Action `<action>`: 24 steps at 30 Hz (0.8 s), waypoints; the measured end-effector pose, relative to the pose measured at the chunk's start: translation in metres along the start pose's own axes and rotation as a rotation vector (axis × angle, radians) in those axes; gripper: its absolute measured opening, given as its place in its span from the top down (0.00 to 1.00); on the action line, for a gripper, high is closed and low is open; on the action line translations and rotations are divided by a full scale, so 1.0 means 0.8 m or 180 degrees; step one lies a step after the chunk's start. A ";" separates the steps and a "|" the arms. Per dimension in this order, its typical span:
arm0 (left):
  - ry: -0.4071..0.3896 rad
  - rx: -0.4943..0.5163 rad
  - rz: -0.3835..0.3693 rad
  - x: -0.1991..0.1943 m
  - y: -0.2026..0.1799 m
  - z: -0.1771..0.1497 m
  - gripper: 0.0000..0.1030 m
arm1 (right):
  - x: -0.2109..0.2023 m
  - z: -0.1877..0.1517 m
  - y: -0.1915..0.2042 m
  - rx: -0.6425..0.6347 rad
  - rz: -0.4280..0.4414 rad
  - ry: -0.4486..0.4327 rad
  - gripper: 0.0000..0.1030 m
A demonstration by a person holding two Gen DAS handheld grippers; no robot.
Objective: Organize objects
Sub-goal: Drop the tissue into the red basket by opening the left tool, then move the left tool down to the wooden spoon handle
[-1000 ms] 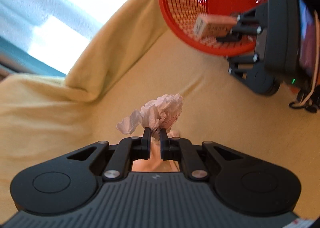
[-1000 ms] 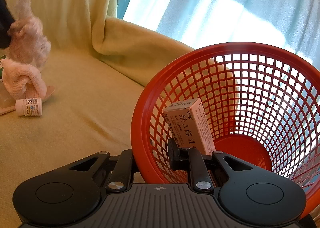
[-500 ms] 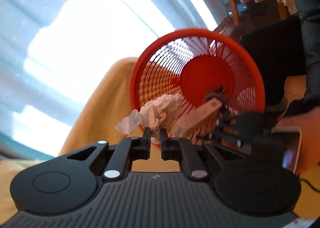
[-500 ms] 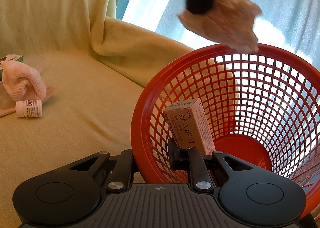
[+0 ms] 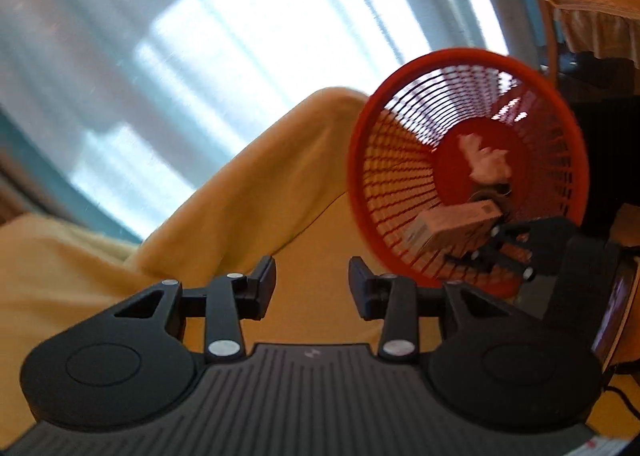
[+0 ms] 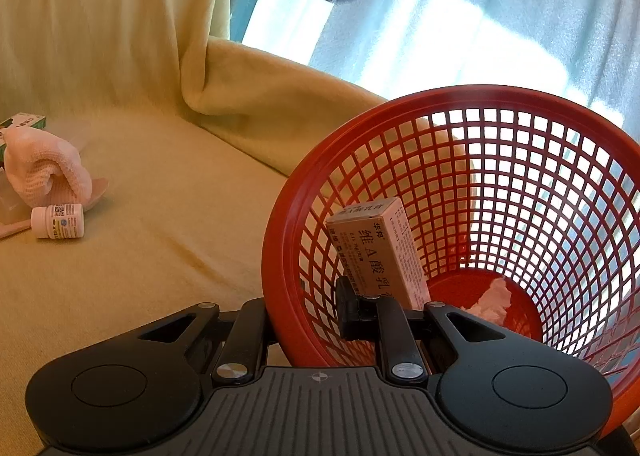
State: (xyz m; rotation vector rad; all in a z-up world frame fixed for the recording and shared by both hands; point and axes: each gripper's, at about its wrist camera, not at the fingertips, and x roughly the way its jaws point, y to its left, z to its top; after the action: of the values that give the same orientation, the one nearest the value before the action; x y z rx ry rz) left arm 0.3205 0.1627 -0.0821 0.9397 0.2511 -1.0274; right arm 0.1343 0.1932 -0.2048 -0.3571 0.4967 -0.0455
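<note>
sofa (image 6: 168, 256): yellow cover (creased) | window (image 5: 224, 47): sunlit, sheer blue curtain

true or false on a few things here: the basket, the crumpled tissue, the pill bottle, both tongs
1. The crumpled tissue lies at the bottom of the red basket. True.
2. The left tongs are clamped on the tissue. False: their jaws have just been opening and nothing is between them.
3. The right tongs pinch the basket's rim. True.
4. The white pill bottle is inside the basket. False: it lies on the yellow cover, beside a rolled pink cloth.
5. A cardboard box leans inside the basket. True.
</note>
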 end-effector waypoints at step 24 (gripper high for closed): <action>0.1211 -0.1446 -0.0033 0.092 0.001 -0.229 0.77 | 0.000 0.000 0.002 -0.0008 -0.0007 0.0003 0.87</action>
State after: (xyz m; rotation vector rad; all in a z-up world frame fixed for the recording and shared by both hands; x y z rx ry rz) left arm 0.4026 0.2579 -0.2345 0.7092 0.7735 -0.7478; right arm 0.1341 0.1948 -0.2052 -0.3600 0.4974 -0.0471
